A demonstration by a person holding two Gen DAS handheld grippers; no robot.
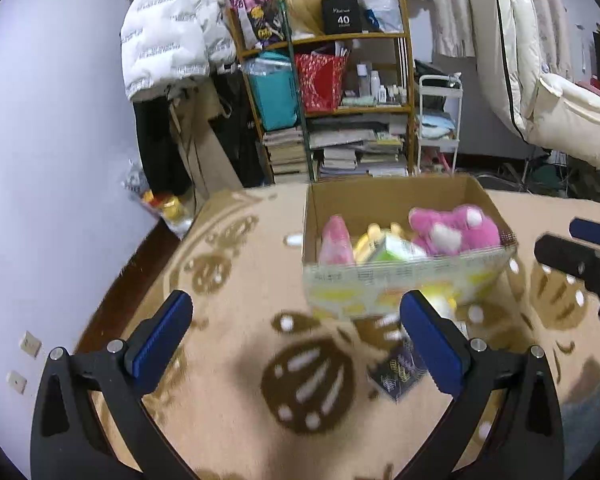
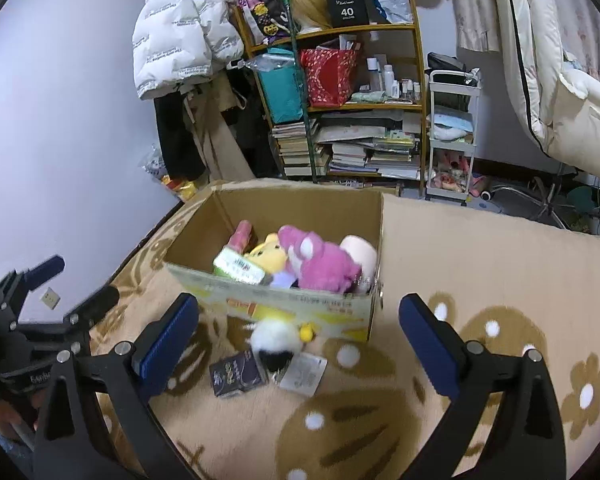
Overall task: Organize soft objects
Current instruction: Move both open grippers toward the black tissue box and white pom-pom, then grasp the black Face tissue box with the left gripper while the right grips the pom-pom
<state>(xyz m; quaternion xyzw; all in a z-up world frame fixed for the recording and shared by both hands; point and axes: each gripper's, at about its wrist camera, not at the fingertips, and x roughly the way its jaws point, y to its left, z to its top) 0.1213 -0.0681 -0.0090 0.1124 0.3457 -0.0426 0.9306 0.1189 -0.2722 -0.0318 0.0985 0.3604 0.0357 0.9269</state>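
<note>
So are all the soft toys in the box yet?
Mostly. The pink plush, a yellow plush and some packs already sit in the cardboard box. Both the left hand-held gripper and right hand-held gripper are open and empty. Left outside on the rug: a white fluffy toy, a dark packet and a clear packet.

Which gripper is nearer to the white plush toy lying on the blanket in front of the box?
Right. The white plush toy lies between the right gripper's open fingers; the left gripper sits off to its left.

Pink plush (image 2: pixel 320 260) in cardboard box (image 2: pixel 300 308)
</note>
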